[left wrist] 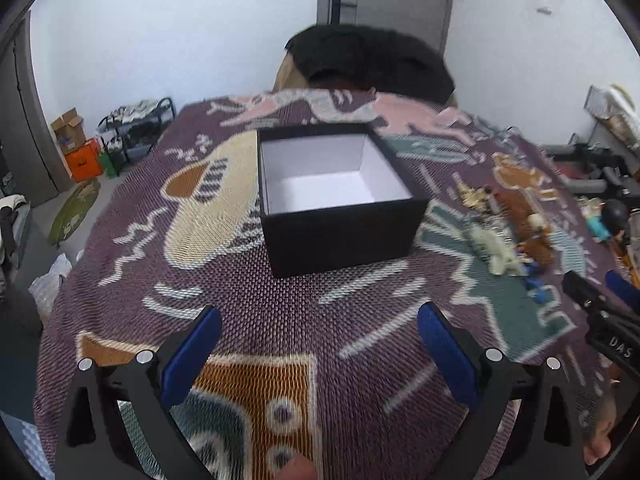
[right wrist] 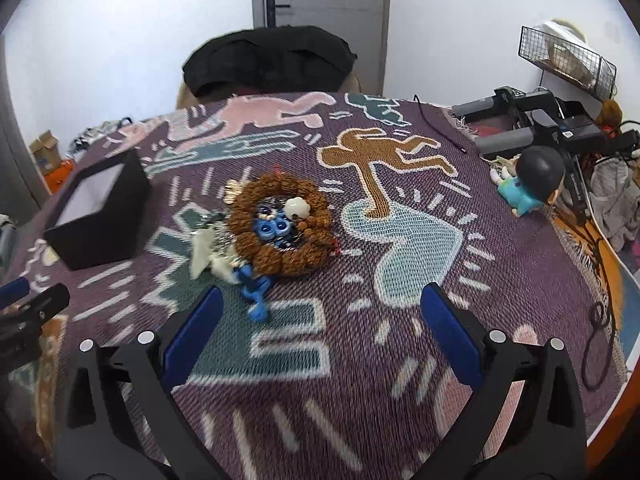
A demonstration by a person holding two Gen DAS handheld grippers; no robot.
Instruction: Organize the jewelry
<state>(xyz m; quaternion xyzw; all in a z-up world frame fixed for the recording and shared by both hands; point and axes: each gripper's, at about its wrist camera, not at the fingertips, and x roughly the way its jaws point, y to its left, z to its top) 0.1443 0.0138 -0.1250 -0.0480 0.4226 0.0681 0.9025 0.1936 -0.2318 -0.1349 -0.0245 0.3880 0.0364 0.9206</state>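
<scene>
Both wrist views look down across (likely near) the patterned cloth (left wrist: 280,300), sharing the black box (left wrist: 340,232).

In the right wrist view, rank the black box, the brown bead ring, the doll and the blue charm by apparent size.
1. Black box.
2. Brown bead ring, close to the box; order unsure.
3. Doll, farther off, so possibly underrated.
4. Blue charm.

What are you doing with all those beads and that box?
A person is holding a gripper in each hand to tidy jewelry. Both the left gripper and right gripper are open and hold nothing. The jewelry pile, with a brown bead bracelet around blue pieces, lies on the patterned blanket. The black box sits open with nothing inside.
</scene>
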